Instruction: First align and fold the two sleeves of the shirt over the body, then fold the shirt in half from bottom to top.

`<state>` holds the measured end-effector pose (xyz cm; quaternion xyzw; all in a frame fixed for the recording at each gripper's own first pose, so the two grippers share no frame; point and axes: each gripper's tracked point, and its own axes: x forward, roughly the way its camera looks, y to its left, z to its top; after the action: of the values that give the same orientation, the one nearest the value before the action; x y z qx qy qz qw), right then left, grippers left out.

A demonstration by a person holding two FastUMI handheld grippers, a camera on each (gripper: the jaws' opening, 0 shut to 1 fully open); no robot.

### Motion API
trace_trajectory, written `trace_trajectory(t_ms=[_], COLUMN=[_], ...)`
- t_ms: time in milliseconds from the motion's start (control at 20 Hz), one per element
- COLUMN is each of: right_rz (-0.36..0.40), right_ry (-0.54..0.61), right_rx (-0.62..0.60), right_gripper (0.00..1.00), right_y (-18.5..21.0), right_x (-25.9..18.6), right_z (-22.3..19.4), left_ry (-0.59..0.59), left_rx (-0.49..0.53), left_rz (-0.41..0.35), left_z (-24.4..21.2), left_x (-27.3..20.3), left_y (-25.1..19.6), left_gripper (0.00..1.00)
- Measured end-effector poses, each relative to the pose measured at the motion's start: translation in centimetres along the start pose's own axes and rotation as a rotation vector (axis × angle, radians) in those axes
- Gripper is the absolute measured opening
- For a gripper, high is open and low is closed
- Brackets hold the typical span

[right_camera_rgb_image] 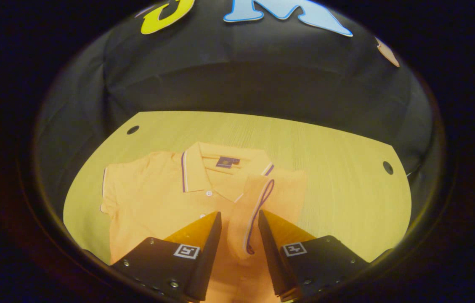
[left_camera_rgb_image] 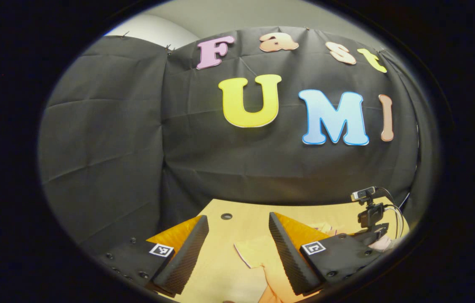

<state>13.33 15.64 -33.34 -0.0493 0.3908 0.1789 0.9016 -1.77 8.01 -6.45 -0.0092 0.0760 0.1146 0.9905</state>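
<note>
On the table (right_camera_rgb_image: 338,176), just in front of the collar (right_camera_rgb_image: 203,168): one shirt (right_camera_rgb_image: 153,202) lying flat, buttons up. One sleeve (right_camera_rgb_image: 248,210) already folded over the body, sitting between the spread fingers of the right gripper (right_camera_rgb_image: 239,240), not pinched. Other sleeve (right_camera_rgb_image: 113,189) out flat, well off to the collar's far side. Left gripper (left_camera_rgb_image: 237,248) spread too, holding nothing. Probably best to grab that second sleeve by its cuff, lay it across to match the first, edges lined up. Count: one shirt, two sleeves, two grippers.

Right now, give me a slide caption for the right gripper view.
Right gripper open over the orange polo shirt on the table, one sleeve folded across the body.
</note>
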Motion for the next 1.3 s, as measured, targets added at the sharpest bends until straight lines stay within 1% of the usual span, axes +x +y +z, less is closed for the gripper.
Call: trace_trajectory(t_ms=[200, 550, 900, 1050, 1300], right_rz=[-0.01, -0.02, -0.049, -0.083, -0.167], right_ry=[-0.042, -0.133, -0.199, -0.225, -0.244], right_rx=[0.003, 0.045, 0.122, 0.155, 0.21], right_gripper=[0.57, 0.57, 0.57, 0.57, 0.57], right_y=[-0.6, -1.3, -2.3, -3.6, -6.4], right_x=[-2.0, -7.4, -13.3, -15.9, -19.4], right_z=[1.3, 3.4, 3.2, 2.7, 0.9], left_ry=[0.031, 0.117, 0.232, 0.293, 0.386], left_rx=[0.003, -0.008, -0.026, -0.03, -0.042], left_rz=[-0.028, -0.083, -0.131, -0.14, -0.138], left_z=[-2.2, -8.1, -15.5, -19.2, -24.3], left_x=[2.0, 7.0, 12.3, 14.4, 17.0], left_y=[-0.5, -0.2, -0.1, -0.3, -0.6], left_gripper=[0.95, 0.95, 0.95, 0.95, 0.95])
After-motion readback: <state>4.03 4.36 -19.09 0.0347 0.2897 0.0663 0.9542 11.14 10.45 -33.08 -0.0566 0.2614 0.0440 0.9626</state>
